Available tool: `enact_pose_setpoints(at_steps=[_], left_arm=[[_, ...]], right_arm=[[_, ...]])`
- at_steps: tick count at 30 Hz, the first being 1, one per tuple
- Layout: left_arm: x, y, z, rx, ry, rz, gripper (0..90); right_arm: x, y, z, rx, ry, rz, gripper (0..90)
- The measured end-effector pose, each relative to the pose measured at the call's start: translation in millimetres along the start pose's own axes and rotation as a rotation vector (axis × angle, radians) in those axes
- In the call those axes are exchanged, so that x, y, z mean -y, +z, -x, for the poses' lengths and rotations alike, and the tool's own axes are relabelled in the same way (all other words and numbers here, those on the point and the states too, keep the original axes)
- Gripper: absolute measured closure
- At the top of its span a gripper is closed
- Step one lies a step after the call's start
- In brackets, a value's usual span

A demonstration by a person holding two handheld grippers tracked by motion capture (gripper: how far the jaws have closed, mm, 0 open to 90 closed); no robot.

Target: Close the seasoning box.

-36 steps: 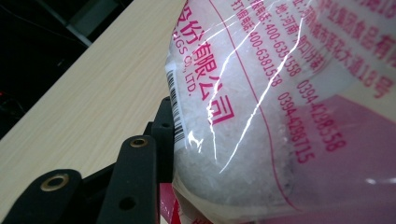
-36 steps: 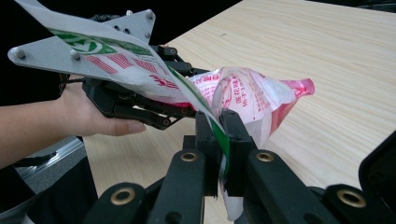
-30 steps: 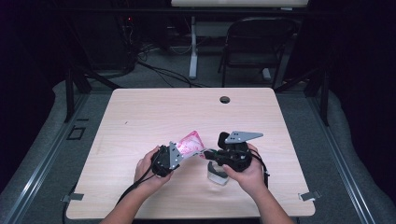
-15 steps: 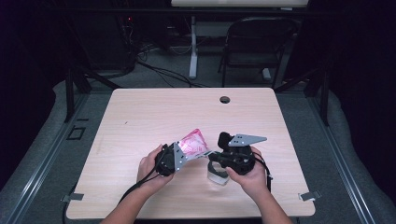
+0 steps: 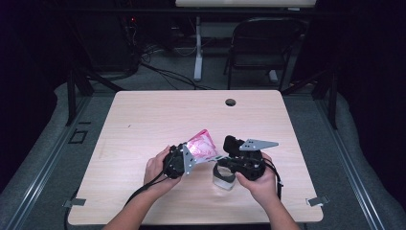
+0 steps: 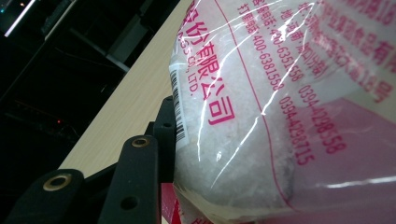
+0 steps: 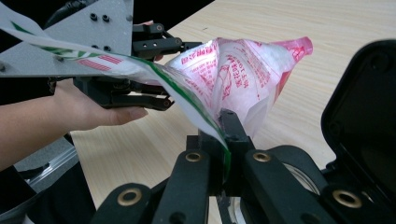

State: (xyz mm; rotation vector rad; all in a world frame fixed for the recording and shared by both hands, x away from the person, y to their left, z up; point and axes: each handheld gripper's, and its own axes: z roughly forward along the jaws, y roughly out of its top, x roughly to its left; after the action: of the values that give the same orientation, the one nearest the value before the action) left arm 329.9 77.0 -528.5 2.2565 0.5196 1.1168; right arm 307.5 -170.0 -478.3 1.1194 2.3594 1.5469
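Note:
A clear plastic bag [image 5: 203,145] with pink print and white granules hangs above the table between both hands. My left gripper [image 5: 190,155] is shut on the bag's body; in the left gripper view the bag [image 6: 280,116] presses against one black finger [image 6: 140,182]. My right gripper [image 7: 224,140] is shut on the bag's thin green-striped edge, with the bag [image 7: 243,70] bulging beyond it. The left gripper [image 7: 177,73] clamps the bag from above and below. A clear jar [image 5: 223,178] stands under the right gripper [image 5: 220,160], its black lid [image 7: 364,116] flipped up.
The light wooden table [image 5: 158,115] has a round cable hole [image 5: 230,102] near its far edge. A black chair [image 5: 263,43] and cables stand on the floor beyond the table.

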Motion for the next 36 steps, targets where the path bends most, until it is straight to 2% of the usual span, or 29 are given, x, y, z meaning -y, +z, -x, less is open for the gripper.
enact_pose_setpoints(at_steps=[5, 9, 12, 17, 18, 21, 23, 26, 36], left_arm=[[-2.9, -0.5, 1.2, -0.022, 0.027, 0.006, 61.8], [-5.1, -3.7, 0.5, -0.055, 0.067, 0.018, 61.9], [-6.1, -5.8, 0.3, -0.079, 0.091, 0.023, 61.9], [-6.0, -7.0, 1.0, -0.092, 0.109, 0.032, 62.0], [-6.2, -7.3, 0.8, -0.097, 0.125, 0.027, 62.0], [-5.6, -6.3, 2.2, -0.089, 0.117, 0.026, 62.1], [-5.4, -5.8, 2.2, -0.091, 0.130, 0.022, 62.1], [-4.6, -4.2, 3.2, -0.086, 0.124, 0.032, 62.3], [-3.4, -1.0, 4.0, -0.078, 0.140, 0.016, 62.4]], right_arm=[[3.4, -1.2, 1.7, 0.001, 0.012, -0.003, 90.0], [5.5, -2.8, 1.9, 0.001, 0.015, 0.004, 90.0], [6.7, -3.0, 0.9, 0.004, 0.006, 0.012, 90.0], [7.9, -3.1, -0.5, 0.007, -0.008, 0.011, 89.9], [8.0, -3.1, -0.5, 0.007, -0.009, 0.010, 89.9], [8.5, -3.2, -0.7, 0.016, -0.016, 0.001, 89.6], [8.7, -2.9, -1.2, 0.024, -0.023, 0.001, 89.4], [8.8, -2.9, -1.8, 0.037, -0.030, -0.005, 88.9], [9.3, -12.3, -6.7, 0.070, -0.043, 0.009, 77.5]])
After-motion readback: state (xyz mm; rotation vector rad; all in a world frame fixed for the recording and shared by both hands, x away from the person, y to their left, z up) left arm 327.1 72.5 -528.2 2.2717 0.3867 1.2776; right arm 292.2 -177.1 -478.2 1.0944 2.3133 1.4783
